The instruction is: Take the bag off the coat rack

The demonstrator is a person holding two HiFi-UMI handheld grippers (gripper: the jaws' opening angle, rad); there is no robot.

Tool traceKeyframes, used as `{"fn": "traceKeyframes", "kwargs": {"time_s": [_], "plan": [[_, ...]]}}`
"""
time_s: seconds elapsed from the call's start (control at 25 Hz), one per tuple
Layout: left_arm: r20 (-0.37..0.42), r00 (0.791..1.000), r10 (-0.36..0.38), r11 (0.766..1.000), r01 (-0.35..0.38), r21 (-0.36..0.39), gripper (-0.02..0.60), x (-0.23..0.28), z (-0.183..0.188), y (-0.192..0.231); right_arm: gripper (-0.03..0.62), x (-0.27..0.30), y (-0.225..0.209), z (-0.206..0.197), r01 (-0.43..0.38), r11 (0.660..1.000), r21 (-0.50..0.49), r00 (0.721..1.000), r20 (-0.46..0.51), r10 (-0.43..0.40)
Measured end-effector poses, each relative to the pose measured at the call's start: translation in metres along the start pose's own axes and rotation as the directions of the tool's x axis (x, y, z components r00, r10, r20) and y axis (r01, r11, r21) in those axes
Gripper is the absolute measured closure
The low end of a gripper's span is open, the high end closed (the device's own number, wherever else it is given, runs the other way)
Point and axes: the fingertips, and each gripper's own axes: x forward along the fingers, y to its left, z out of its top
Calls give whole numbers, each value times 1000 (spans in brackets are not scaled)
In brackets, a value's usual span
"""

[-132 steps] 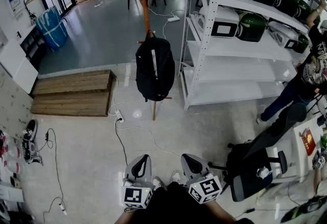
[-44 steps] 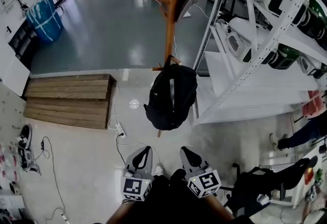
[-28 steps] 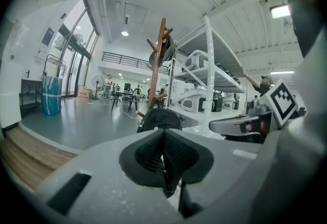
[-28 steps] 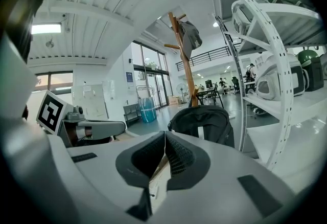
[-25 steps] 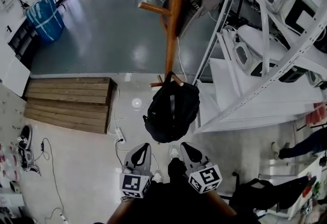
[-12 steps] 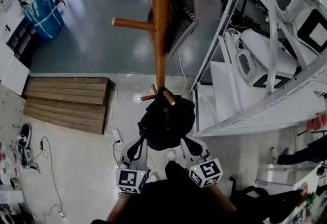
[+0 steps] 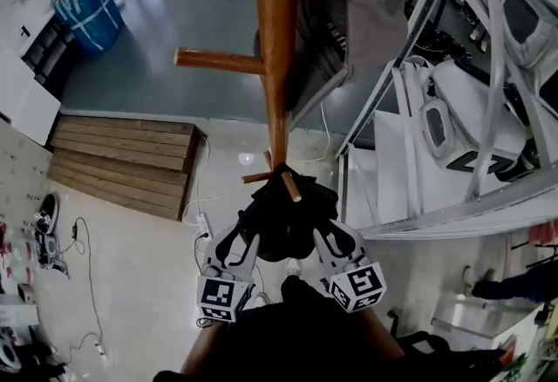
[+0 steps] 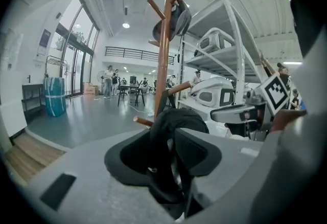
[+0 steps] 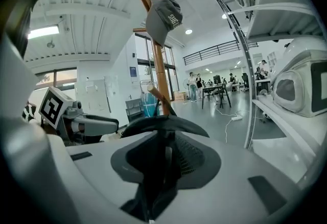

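Note:
A black backpack (image 7: 283, 210) hangs from a low peg of the wooden coat rack (image 7: 272, 40), right below me. My left gripper (image 7: 241, 238) sits against the bag's left side and my right gripper (image 7: 327, 236) against its right side. In the left gripper view the jaws (image 8: 168, 141) are opening, with a black strap of the bag (image 8: 179, 118) running down between them. The right gripper view shows its jaws (image 9: 163, 151) opening by a narrow gap; a black strap (image 9: 163, 125) lies across them and dips into it. A grey cap (image 9: 164, 18) hangs high on the rack.
White shelving (image 7: 453, 127) with white appliances stands close on the right of the rack. A wooden step platform (image 7: 122, 167) lies to the left, a blue bin (image 7: 87, 10) further back. A power strip and cables (image 7: 202, 219) trail on the floor.
The view has closed in on the rack. Both grippers have risen from below the bag to its two sides, and their jaws have parted around the bag's straps.

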Motion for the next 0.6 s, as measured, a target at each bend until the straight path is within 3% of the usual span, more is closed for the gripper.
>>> {"fn": "traceKeyframes", "kwargs": {"time_s": [0.08, 0.6], "plan": [[-11, 1000, 7, 1000, -7, 0, 422, 8, -1, 4, 492, 4, -12, 2, 6, 1000, -8, 1000, -9, -6], [-67, 996, 57, 998, -57, 1, 390, 40, -7, 28, 377, 32, -63, -4, -14, 999, -51, 996, -92, 9]]}}
